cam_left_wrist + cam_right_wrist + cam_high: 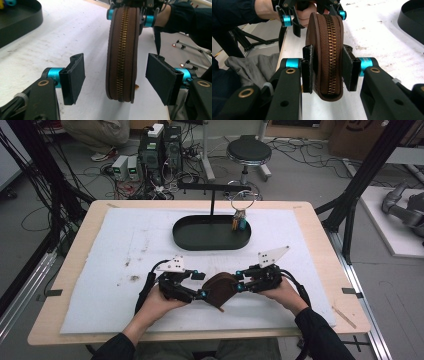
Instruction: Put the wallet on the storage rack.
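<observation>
A round brown zippered pouch [220, 289] stands on edge above the white mat near the table's front, its brass zipper facing up. My right gripper [241, 285] is shut on its right end. In the right gripper view both pads press the sides of the pouch [328, 32] within my right gripper [328, 68]. My left gripper [201, 293] is open at the pouch's left end. In the left gripper view the pouch [121, 50] sits between the spread jaws of my left gripper [117, 78], with a gap on each side.
A black oval tray [200, 237] lies behind the grippers at mid-table, with a black T-stand carrying a ring of keys [240, 221] at its right end. The white mat [125, 245] covers most of the wooden table. A stool [248, 151] and cables sit beyond the far edge.
</observation>
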The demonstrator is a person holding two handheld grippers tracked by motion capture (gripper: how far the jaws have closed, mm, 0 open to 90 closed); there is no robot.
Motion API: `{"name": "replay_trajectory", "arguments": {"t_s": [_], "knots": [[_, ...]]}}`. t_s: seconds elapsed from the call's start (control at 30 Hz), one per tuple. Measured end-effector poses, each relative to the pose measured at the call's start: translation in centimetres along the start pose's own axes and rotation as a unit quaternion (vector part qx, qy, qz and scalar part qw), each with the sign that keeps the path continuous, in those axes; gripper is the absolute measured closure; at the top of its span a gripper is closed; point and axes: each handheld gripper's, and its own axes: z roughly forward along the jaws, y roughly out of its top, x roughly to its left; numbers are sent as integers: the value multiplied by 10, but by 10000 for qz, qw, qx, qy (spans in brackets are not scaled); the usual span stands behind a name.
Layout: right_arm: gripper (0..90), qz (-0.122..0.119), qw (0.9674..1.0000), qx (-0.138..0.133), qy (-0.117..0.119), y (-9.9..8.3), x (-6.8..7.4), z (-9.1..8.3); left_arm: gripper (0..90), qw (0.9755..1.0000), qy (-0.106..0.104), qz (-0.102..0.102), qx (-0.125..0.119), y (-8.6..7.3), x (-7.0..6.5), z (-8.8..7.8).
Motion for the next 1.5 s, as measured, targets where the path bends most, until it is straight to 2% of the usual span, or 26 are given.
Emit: {"name": "replay_trajectory", "arguments": {"t_s": [0.1, 0.2, 0.23, 0.27, 0.4, 0.5, 0.57, 0.63, 0.8, 0.9, 1.0, 1.07, 1.2, 1.37, 1.5], "knots": [[668, -7, 10000, -10, 15, 0, 0, 0, 336, 9999, -38, -31, 118, -1, 0, 4], [667, -8, 10000, -12, 26, 0, 0, 0, 436, 9995, -114, -86, 275, -4, 1, 10], [667, -18, 10000, -13, 30, 0, 0, 0, 500, 9992, -201, -90, 329, -5, 1, 11], [667, -20, 10000, -12, 29, 0, 1, 0, 556, 9990, -306, -90, 317, -6, 2, 12], [607, 24, 10000, -24, -17, -1, 0, -1, 647, 9991, -348, -49, 251, -5, 0, 11], [460, 57, 9999, -47, -98, -1, 0, -1, 655, 9993, -304, 28, 238, -4, 0, 11], [445, 78, 9998, -100, -166, 0, 0, -3, 657, 9992, -281, 91, 255, -4, -1, 10], [391, 111, 9994, -225, -238, 0, 0, -7, 659, 9993, -249, 143, 226, -3, -2, 9], [323, 278, 9963, -466, -668, -1, -5, -23, 660, 9993, -128, 299, 162, 6, -5, 2], [319, 362, 9921, -578, -1056, -3, -9, -33, 660, 9993, -63, 371, 82, 12, -7, -3], [311, 464, 9862, -750, -1404, -7, -14, -47, 660, 9989, 113, 456, 24, 19, -8, -10], [301, 538, 9810, -854, -1655, -10, -17, -56, 660, 9985, 247, 487, -13, 24, -8, -14], [297, 668, 9734, -925, -1989, -15, -21, -68, 660, 9973, 490, 537, -104, 32, -4, -22], [297, 758, 9611, -902, -2497, -18, -25, -77, 660, 9955, 713, 584, -225, 42, -1, -29], [297, 826, 9555, -858, -2698, -21, -27, -80, 660, 9936, 876, 646, -286, 50, 2, -32]]}}
